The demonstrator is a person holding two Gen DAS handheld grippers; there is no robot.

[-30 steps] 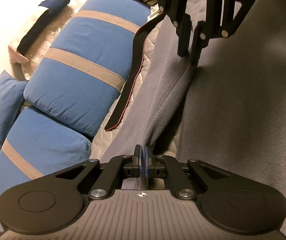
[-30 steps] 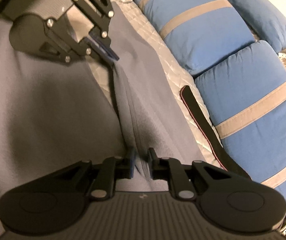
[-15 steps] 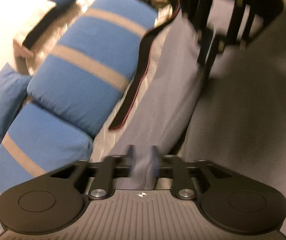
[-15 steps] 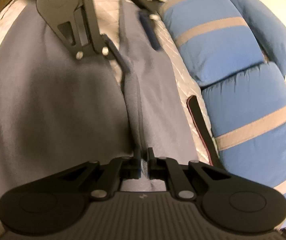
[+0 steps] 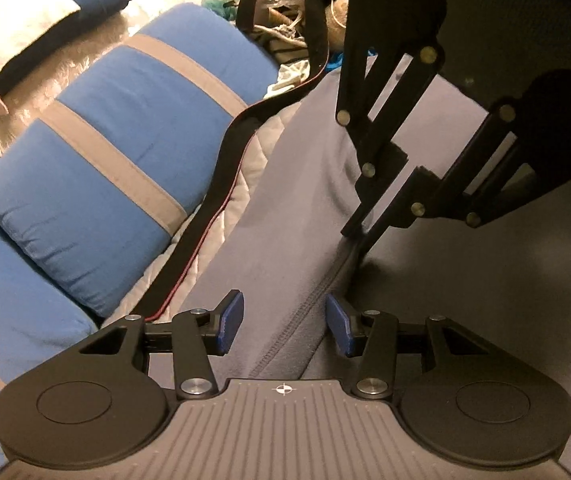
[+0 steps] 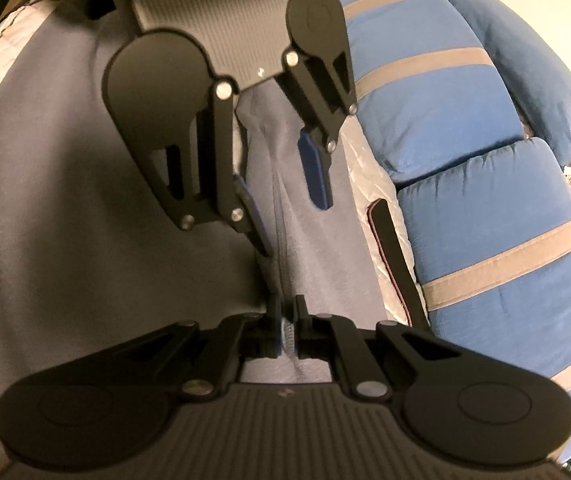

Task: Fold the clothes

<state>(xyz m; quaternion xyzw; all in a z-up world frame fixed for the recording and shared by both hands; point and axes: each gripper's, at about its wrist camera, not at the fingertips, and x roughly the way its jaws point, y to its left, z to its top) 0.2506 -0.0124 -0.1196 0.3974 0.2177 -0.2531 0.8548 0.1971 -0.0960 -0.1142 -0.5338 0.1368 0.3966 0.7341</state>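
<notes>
left tool (image 5: pixel 283 322): jaws being opened, garment (image 5: pixel 269 216) seam lying unpinched between them | right tool (image 6: pixel 286 330): being kept clamped on the seam, ahead of the left tool | garment: being spread on bed beside pillows (image 5: pixel 125 152)

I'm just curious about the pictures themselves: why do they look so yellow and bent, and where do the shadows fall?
Left wrist view: warm yellowish light, fisheye bending at the edges; the right hand-held gripper casts a dark shadow on the grey fleece garment. Right wrist view: same tint, the blue pillows with grey stripes curve strongly and the picture is slightly soft.
</notes>
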